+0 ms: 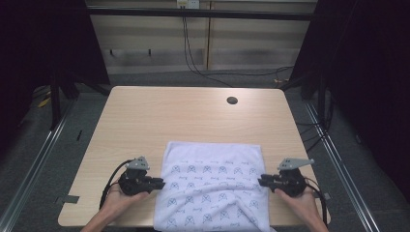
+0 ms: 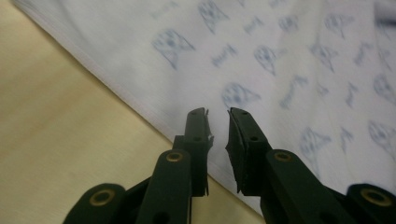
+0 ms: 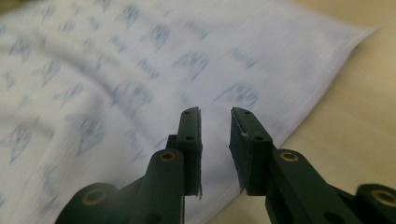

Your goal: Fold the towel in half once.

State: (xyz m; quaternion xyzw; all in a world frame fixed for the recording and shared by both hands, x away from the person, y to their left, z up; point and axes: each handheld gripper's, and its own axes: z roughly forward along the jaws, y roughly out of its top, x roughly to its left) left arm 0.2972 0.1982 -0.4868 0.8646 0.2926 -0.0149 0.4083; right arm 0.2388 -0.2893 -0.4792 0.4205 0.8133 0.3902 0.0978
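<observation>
Forearms and hands enter the high view at 6 o'clock, each holding a gripper. Left gripper [image 1: 157,183] sits at 9 o'clock of the folded cloth [image 1: 212,188]; right gripper [image 1: 263,181] sits at 3 o'clock of it. Both point inward at the cloth's side edges.

Jaw state: in the left gripper view, the left gripper [image 2: 218,114] has its jaws a narrow gap apart, with nothing between the pads; the cloth [image 2: 280,70] lies beneath and beyond them. In the right gripper view, the right gripper [image 3: 215,114] shows the same narrow gap, again with nothing between the pads, above the cloth [image 3: 116,84] near its hem.

Location: the cloth lies flat on the near half of the table [image 1: 193,116], its near edge overhanging the table's 6 o'clock edge.

Handling, as a judgement: white printed fabric, light, soft and limp. It will sag and crease when lifted; wrinkles already show in the near half. Take hold at the stitched hem or at a corner, pinching all layers together, one gripper per side.

Surroundings: a round cable hole [image 1: 232,100] lies at 12 o'clock on the table, well apart. Black cables [image 1: 193,63] run along the floor beyond. Nothing obstructs either approach.
</observation>
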